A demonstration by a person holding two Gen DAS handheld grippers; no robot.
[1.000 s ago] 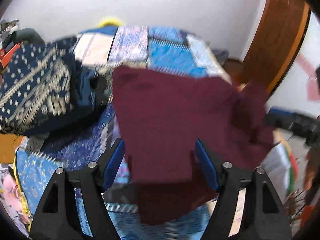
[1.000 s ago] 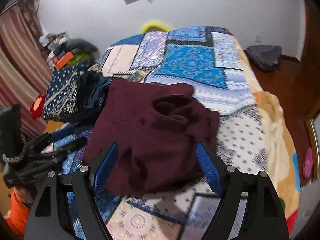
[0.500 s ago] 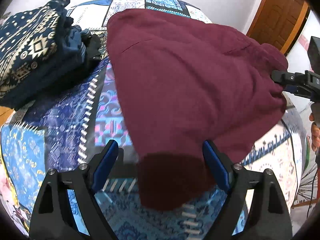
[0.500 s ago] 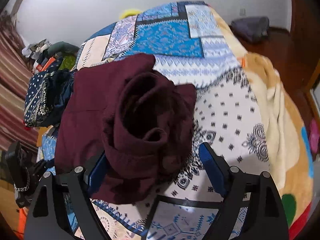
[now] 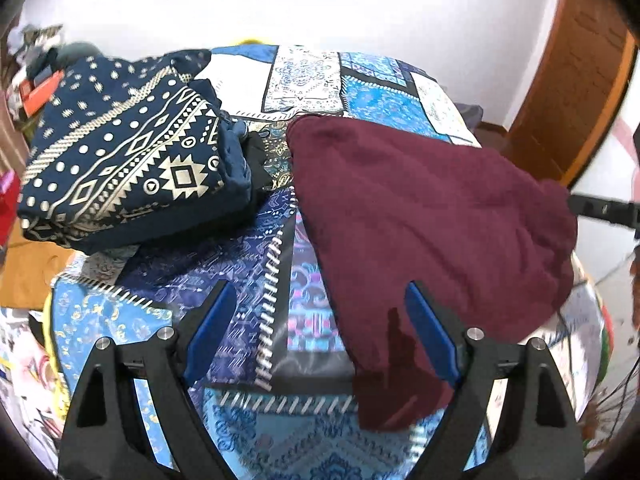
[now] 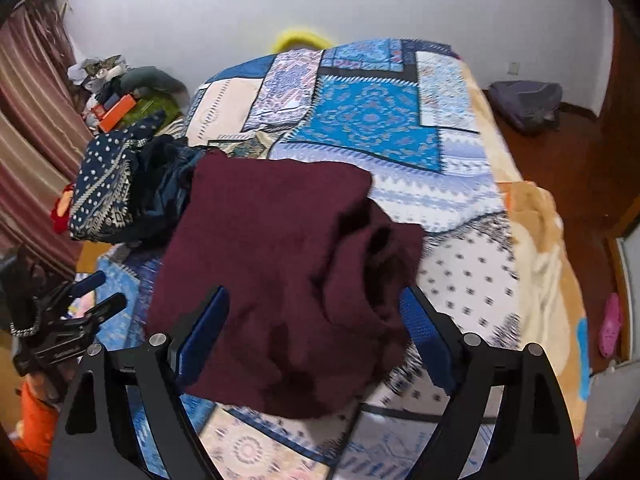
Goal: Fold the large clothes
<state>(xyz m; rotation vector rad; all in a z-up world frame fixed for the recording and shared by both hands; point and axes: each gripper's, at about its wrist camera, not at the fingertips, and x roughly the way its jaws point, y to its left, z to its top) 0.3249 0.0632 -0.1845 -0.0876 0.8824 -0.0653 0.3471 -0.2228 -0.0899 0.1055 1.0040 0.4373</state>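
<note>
A maroon garment (image 5: 420, 216) is seen lying bunched on a patchwork bedspread (image 5: 248, 264). From the spread left tongs (image 5: 320, 328) it lies toward two o'clock; the spread right tongs (image 6: 312, 328) are held over it, ungripped.

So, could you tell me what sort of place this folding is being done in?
Most likely a home bedroom. The clothes lie on a bed with a patchwork bedspread, a striped curtain hangs at one side, and a wooden door stands by the white wall.

No readable text, label, brand, number or sign anywhere.
</note>
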